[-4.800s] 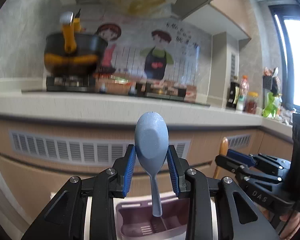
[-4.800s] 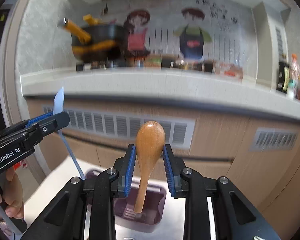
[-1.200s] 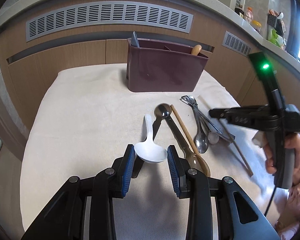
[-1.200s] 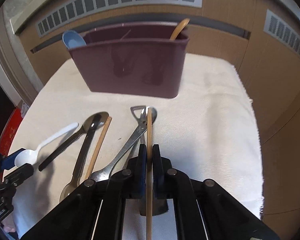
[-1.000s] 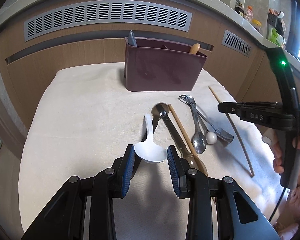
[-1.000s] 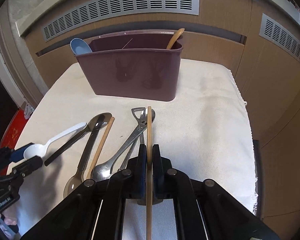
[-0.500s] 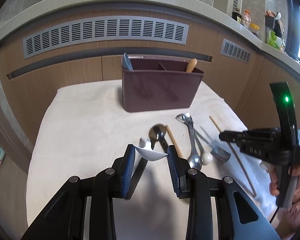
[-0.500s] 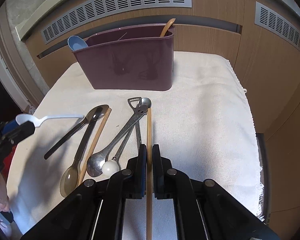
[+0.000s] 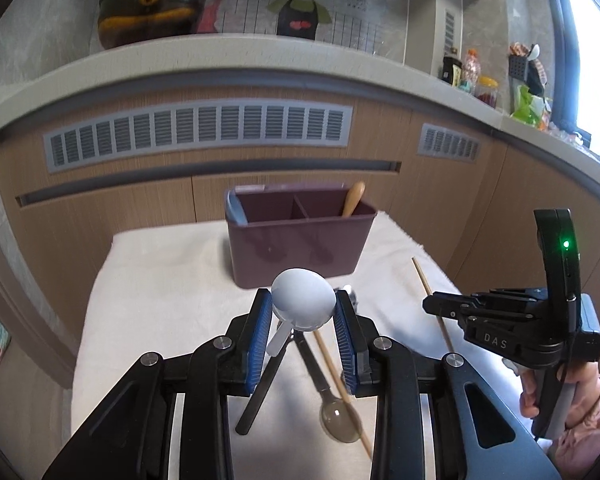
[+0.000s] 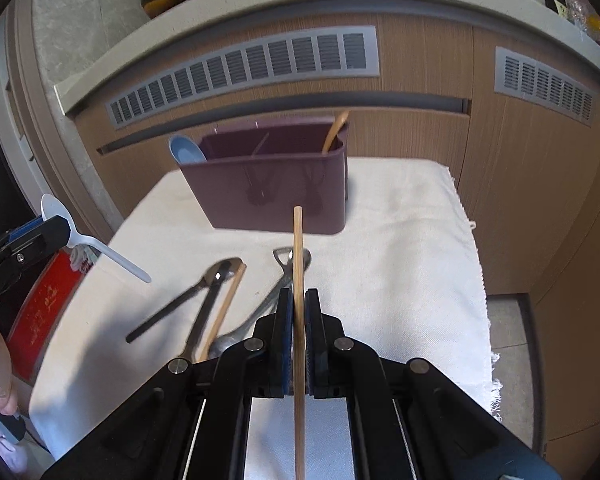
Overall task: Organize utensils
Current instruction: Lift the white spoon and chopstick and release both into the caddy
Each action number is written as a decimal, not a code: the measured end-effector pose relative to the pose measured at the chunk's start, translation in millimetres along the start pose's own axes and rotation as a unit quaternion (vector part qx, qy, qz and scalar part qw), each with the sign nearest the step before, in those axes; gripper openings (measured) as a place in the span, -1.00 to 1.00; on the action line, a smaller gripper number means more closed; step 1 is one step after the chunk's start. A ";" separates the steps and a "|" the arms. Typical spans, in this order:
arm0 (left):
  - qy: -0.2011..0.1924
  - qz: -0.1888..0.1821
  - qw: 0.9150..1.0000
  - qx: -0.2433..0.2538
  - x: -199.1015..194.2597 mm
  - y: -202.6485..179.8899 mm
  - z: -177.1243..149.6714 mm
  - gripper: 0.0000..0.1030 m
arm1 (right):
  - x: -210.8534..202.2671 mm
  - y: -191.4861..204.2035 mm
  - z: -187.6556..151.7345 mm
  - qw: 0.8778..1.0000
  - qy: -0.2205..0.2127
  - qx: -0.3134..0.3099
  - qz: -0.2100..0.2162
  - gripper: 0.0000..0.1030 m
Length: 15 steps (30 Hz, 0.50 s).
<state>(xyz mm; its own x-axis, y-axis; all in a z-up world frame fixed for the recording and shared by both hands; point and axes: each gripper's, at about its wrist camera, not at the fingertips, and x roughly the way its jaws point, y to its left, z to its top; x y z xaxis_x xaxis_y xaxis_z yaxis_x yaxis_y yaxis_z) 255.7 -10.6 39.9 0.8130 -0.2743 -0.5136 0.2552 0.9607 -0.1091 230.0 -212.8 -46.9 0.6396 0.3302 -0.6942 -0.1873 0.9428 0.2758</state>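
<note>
Left tongs (image 9: 303, 334) pinch white spoon (image 9: 303, 303) by bowl: may twist free. Right tongs (image 10: 299, 330) clamp chopstick (image 10: 297, 256); could catch caddy (image 10: 276, 190) wall, centre frame.

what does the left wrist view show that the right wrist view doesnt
Only the left wrist view shows the window, the bottles on the counter and the white plastic spoon's bowl head-on between the left gripper's pads. Only the right wrist view shows that spoon's thin handle and the red object beside the table. Both show the maroon plastic utensil caddy, the bamboo chopstick in the right gripper and loose cutlery on the white cloth.
</note>
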 end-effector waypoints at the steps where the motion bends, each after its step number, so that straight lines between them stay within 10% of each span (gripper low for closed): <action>1: -0.006 -0.002 1.000 0.000 -6.0 -1.7 3.9 -0.38 | -6.7 0.8 3.3 1.000 -0.009 0.001 0.001 -0.91; 15: -0.123 -0.067 0.990 -0.001 -66.0 -4.0 177.5 -0.38 | -129.0 31.0 182.4 0.968 -0.236 -0.067 -0.044 -0.91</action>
<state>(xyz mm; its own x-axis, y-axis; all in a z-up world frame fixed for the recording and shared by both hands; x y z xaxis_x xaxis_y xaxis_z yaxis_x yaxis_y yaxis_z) 293.9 -3.8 225.3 0.8753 -0.4006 -0.2710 0.3680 0.9152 -0.1642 277.7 -234.6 172.5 0.9210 0.2201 -0.3214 -0.1910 0.9743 0.1196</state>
